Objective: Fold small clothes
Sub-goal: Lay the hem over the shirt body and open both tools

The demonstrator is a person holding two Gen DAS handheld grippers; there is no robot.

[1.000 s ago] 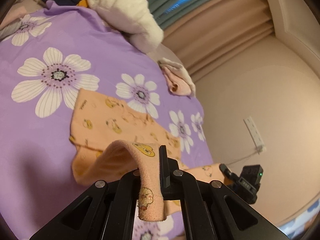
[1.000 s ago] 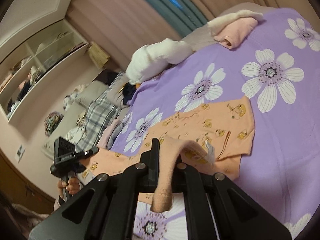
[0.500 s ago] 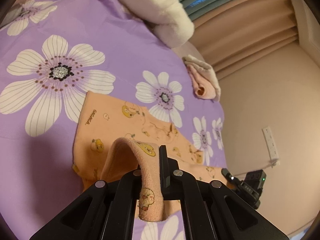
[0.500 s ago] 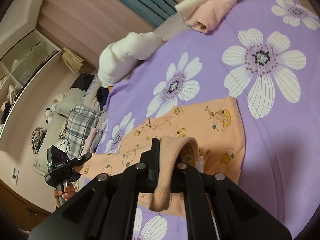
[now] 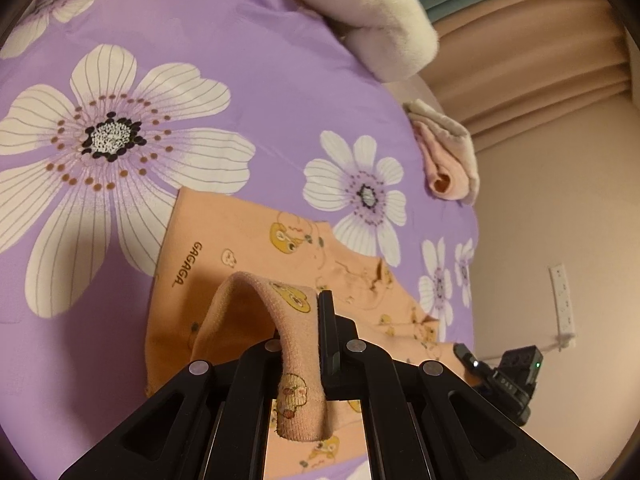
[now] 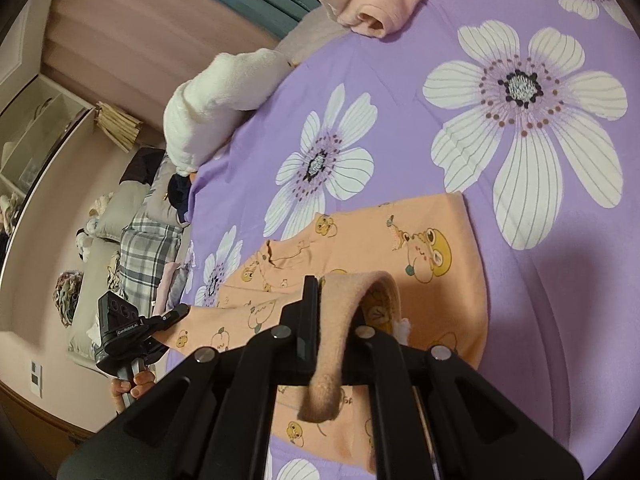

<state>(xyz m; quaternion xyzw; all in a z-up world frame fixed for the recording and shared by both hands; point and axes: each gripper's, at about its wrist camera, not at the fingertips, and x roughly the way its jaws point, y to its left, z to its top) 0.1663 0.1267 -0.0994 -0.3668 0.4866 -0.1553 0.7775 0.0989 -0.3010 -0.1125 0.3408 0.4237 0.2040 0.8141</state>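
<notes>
Closer now to the bed than a second ago, with both claws lower and further across the purple flowered cover, and the flat part of the orange garment larger in both wrist views. Spread on the cover with its long axis running from one claw to the other; far edge straight, lying ahead of and below both. Near edge lifted and arched over the flat layer, so the coming move looks like a carry forward and down onto that far edge.

Left claw pinched tight on one raised band of the garment, a short tail hanging back toward the camera. Right claw likewise clamped on its own band of the same edge, tail drooping. Neither plainly nearer to the far edge; both about level with each other, judging by each seen low at the side of the other's view. Folded pink cloth well beyond, near the curtain.
</notes>
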